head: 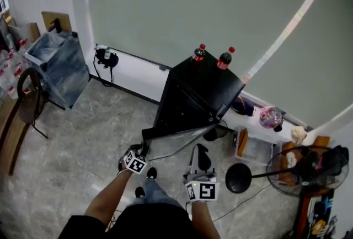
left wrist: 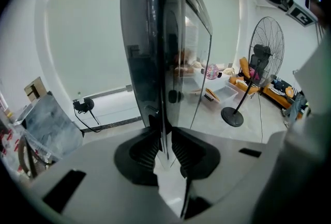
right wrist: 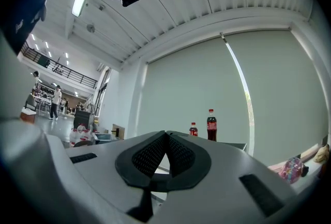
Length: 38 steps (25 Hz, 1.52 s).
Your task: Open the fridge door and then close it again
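Note:
A small black fridge stands by the wall with two cola bottles on its top. Its glass door is swung out towards me. My left gripper is at the door's free edge. In the left gripper view the door's edge rises from between the pads, and the left gripper is shut on it. My right gripper hangs just right of the door, apart from it. In the right gripper view the right gripper is shut and empty, with the bottles beyond it.
A standing fan with a round base is on the floor to the right. A clear plastic box and a pink ball lie along the wall. A clear bin and a chair stand at the left.

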Motion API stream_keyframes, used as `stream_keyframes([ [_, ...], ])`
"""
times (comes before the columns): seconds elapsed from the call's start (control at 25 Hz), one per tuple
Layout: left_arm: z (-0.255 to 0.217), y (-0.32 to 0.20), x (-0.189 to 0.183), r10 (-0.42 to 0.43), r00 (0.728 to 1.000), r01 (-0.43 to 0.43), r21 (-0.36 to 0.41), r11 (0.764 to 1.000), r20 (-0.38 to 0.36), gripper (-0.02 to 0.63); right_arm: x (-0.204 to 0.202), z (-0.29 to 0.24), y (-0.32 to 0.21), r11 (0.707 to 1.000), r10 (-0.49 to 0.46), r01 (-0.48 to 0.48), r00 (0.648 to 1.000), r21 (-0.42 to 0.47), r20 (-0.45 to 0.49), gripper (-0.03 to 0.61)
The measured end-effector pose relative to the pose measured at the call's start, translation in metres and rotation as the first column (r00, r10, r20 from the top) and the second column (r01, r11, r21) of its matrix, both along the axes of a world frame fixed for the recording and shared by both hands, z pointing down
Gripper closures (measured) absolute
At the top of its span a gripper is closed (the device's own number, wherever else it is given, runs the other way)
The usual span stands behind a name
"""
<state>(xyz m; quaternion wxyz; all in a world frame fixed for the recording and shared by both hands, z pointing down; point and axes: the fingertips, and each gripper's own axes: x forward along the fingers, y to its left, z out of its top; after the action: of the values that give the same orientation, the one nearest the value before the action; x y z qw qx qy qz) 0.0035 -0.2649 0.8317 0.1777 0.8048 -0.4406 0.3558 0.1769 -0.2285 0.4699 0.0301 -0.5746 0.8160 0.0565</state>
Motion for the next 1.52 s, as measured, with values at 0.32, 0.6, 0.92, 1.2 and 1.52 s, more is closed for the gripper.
stream_keyframes([
  [0.32,0.005,-0.029,-0.013,0.018,0.999,-0.018,-0.004,1.000,-0.032,0.540,-0.020,-0.006,-0.039,0.998,-0.048,0.048,0.999,0.031,0.010,0.569],
  [0.6,0.009,-0.065,-0.023,0.039,0.999,-0.039,-0.015,0.999,-0.017,0.538,-0.023,-0.012,-0.084,0.995,-0.083,0.081,0.996,0.059,0.029,0.569],
  [0.92,0.008,-0.103,-0.033,0.032,0.999,-0.031,-0.043,0.999,0.011,0.537,-0.018,-0.006,-0.110,0.993,-0.110,0.108,0.993,0.035,0.041,0.569],
  [1.2,0.001,-0.141,-0.033,0.042,0.999,-0.041,-0.033,0.999,0.020,0.537,-0.010,-0.002,-0.133,0.995,-0.095,0.095,0.994,0.012,0.052,0.569],
  [1.52,0.001,-0.176,-0.028,0.115,0.993,-0.114,-0.059,0.992,0.018,0.537,-0.012,-0.001,-0.155,1.000,-0.019,0.018,0.999,0.007,0.048,0.569],
])
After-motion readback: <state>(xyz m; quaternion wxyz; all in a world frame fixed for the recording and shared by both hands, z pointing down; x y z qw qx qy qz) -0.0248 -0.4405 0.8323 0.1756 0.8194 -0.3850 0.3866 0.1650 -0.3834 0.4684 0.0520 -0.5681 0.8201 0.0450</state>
